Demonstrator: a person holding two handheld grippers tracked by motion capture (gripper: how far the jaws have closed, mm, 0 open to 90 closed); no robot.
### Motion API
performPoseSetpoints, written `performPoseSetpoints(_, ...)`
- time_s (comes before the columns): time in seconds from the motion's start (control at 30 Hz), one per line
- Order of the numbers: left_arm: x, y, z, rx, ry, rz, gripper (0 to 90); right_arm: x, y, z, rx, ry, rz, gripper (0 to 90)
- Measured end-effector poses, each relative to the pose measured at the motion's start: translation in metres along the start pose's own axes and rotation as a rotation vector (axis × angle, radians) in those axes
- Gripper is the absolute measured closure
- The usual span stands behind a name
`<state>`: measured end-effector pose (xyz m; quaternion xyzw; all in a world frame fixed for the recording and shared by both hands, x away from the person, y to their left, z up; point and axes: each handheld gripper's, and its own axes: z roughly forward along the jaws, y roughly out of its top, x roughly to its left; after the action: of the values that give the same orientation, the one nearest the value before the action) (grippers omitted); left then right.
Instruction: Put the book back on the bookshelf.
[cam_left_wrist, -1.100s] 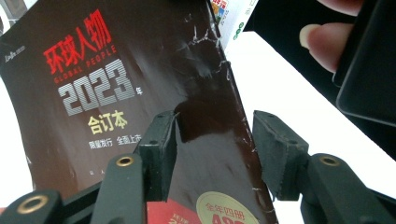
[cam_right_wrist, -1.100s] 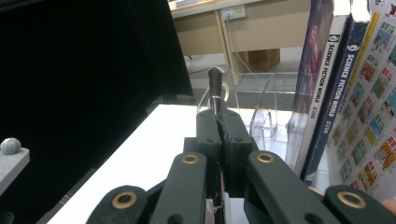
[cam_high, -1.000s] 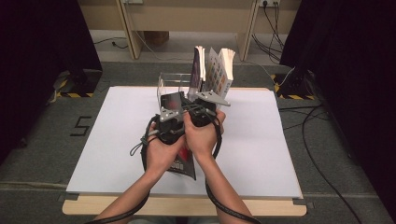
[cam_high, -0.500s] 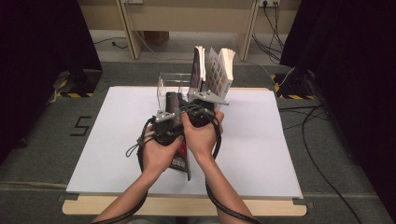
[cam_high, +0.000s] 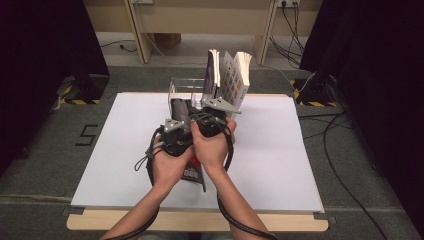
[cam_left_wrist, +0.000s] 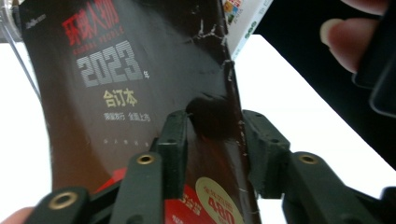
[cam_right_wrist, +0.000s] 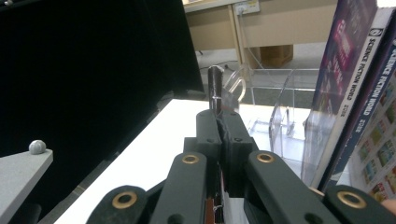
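Right now both hands meet near the table's centre in the high view, each with a black two-jaw tool on one glossy dark magazine (cam_high: 192, 167). Its cover is smooth and shiny, with red and silver lettering and white creases along the spine. It runs from the hands up toward twelve o'clock, where its far end reaches the clear acrylic rack (cam_high: 181, 90).

The left gripper (cam_left_wrist: 212, 135) has its ribbed jaws straddling the magazine's creased spine edge; they have just been opening, and gaps show beside the paper, so they are parted rather than pinching. The right gripper (cam_right_wrist: 219, 140) is pressed tight on the thin edge of the same magazine.

At one o'clock, upright books (cam_high: 227, 75) stand in the rack. The white tabletop (cam_high: 300, 165) is matte and flat.
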<state>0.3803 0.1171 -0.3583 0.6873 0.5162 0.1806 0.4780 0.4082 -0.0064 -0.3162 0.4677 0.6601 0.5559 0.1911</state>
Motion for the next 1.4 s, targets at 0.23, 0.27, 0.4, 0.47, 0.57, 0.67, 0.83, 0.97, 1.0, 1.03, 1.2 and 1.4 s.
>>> performPoseSetpoints(0.23,-0.001,0.003,0.004,-0.023,0.022,-0.015,53.0,0.001,0.001,0.0,-0.005,-0.006,-0.003,88.2)
performPoseSetpoints(0.27,-0.001,0.003,0.004,-0.023,0.023,-0.015,52.7,0.001,0.001,0.0,-0.003,-0.007,-0.003,88.2)
performPoseSetpoints(0.4,-0.001,0.003,0.007,-0.015,0.025,-0.015,54.8,0.0,0.001,0.0,-0.001,-0.01,-0.004,88.2)
performPoseSetpoints(0.47,0.0,0.003,0.007,-0.001,0.02,0.004,58.3,0.0,0.0,0.001,0.004,-0.01,-0.004,88.2)
performPoseSetpoints(0.57,0.0,0.002,0.004,0.003,0.012,0.008,63.6,0.0,0.0,0.001,0.011,-0.007,-0.006,88.2)
performPoseSetpoints(0.67,0.0,0.0,-0.002,-0.014,0.026,0.024,70.0,0.001,0.001,0.001,0.02,0.011,-0.006,88.0)
performPoseSetpoints(0.83,0.004,-0.001,-0.007,-0.014,0.025,0.014,75.2,0.005,0.002,0.004,0.039,0.028,-0.022,87.4)
performPoseSetpoints(0.97,0.006,-0.003,-0.01,-0.029,0.033,0.005,79.2,0.008,0.002,0.006,0.045,0.042,-0.027,87.0)
performPoseSetpoints(1.0,0.007,-0.004,-0.01,-0.033,0.036,0.005,80.7,0.008,0.003,0.006,0.049,0.044,-0.028,86.7)
performPoseSetpoints(1.03,0.008,-0.004,-0.011,-0.034,0.037,0.005,81.9,0.009,0.003,0.007,0.05,0.045,-0.031,86.5)
performPoseSetpoints(1.2,0.013,-0.005,-0.014,-0.028,0.028,-0.012,85.2,0.011,0.003,0.009,0.061,0.057,-0.043,85.5)
performPoseSetpoints(1.4,0.017,-0.007,-0.015,-0.036,0.023,-0.024,86.5,0.012,0.004,0.01,0.072,0.068,-0.061,83.6)
